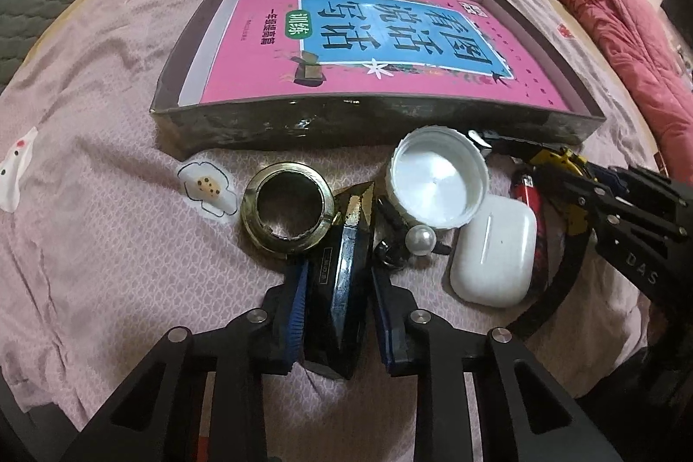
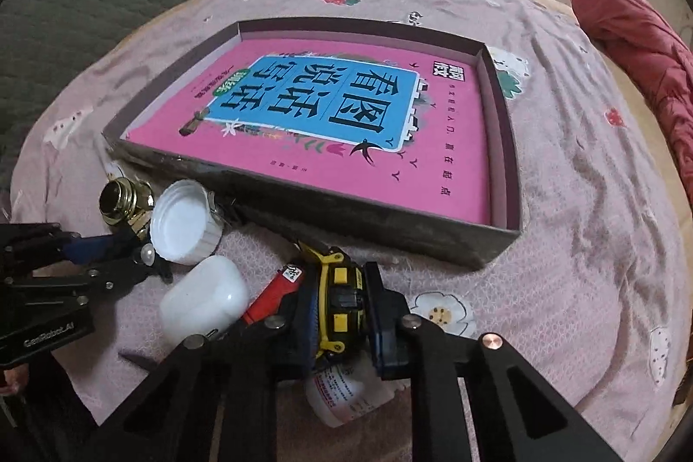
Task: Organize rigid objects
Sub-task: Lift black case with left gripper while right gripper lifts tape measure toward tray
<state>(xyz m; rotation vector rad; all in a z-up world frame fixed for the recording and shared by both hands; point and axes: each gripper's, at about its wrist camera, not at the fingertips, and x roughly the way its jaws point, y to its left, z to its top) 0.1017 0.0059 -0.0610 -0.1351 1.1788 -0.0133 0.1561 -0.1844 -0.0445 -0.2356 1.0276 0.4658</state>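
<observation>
Left claw: blue pads either side of a dark wedge-shaped block with a gold-edged tip. The left pad looks to touch the block; the right pad shows a thin gap, so I cannot tell if the grip is firm. No earlier view to compare.

Right claw: clenched on the yellow-and-black tape measure, pads pressed on both flanks, pointing steeply down at the bed sheet.

Layout, left wrist view, clock directions from the block:
- Brass ring at 11 o'clock, touching the block's left edge.
- White cap, open side up, at 1 o'clock.
- Pearl bead at 2 o'clock, just beside a black clip, below the cap.
- White earbud case at 3 o'clock, partly over a red lighter.
- Shallow dark box at 12 o'clock, near wall just beyond the ring and cap; pink book lies flat inside it.

Right wrist view: small white labelled bottle lies under the right claw, at 6 o'clock from the tape measure. Red quilt at 2 o'clock, well apart.
</observation>
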